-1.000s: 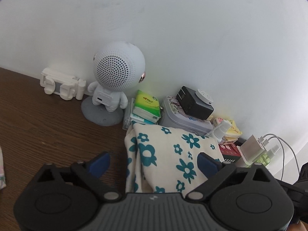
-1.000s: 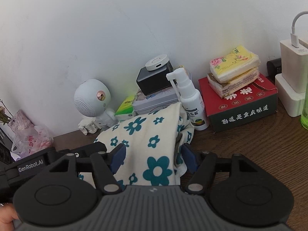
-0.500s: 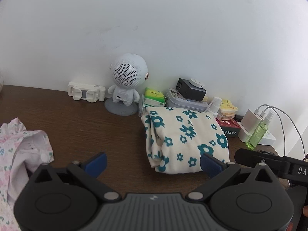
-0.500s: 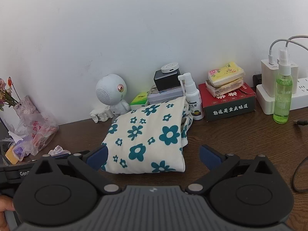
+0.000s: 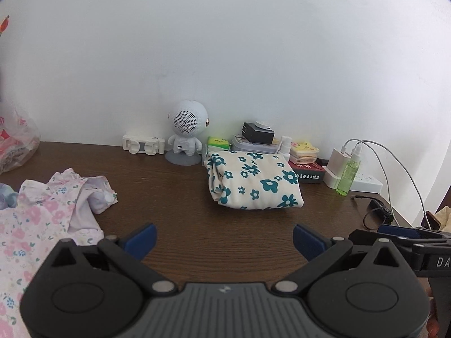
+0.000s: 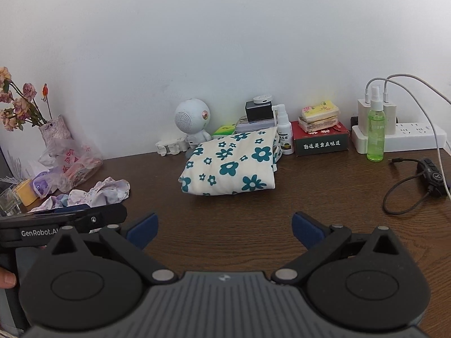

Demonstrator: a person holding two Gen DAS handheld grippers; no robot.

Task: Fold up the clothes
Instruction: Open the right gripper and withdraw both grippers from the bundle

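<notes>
Here, "GenRobot.AI" on left tongs (image 6: 64, 225); both tongs wide open, empty; red box (image 6: 321, 140) lettering unclear.

You've got soft, even daylight here, brighter toward the right of the wall (image 5: 282, 42); shadows stay faint, everything's sharp, and the fisheye bends and darkens your corners.
</notes>
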